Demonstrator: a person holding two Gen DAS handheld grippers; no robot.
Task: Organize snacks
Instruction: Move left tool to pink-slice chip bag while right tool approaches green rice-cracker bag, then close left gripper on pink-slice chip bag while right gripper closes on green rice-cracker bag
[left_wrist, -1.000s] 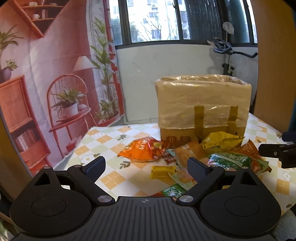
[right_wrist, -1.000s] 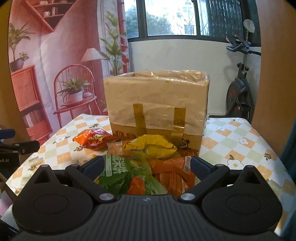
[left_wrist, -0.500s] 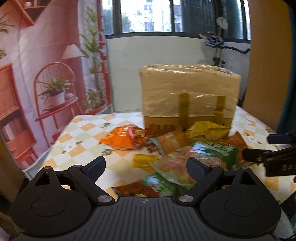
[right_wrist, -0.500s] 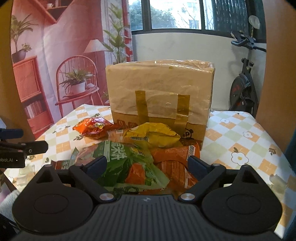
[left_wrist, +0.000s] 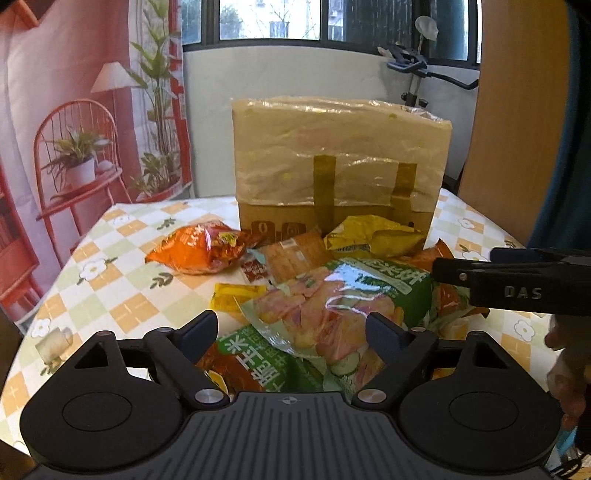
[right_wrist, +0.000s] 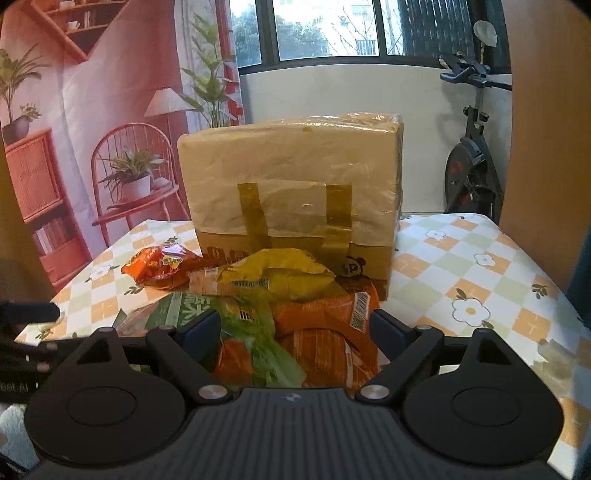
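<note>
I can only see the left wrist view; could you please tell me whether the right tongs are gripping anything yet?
Observer: Not visibly. The right tongs are open. Their jaws have just been closing, and the orange bag lies between them.
Operator: Thank you. What is low on the box, just behind the yellow bag?
Observer: A small panda print sits near the bottom right corner of the box, right behind the yellow bag.
</note>
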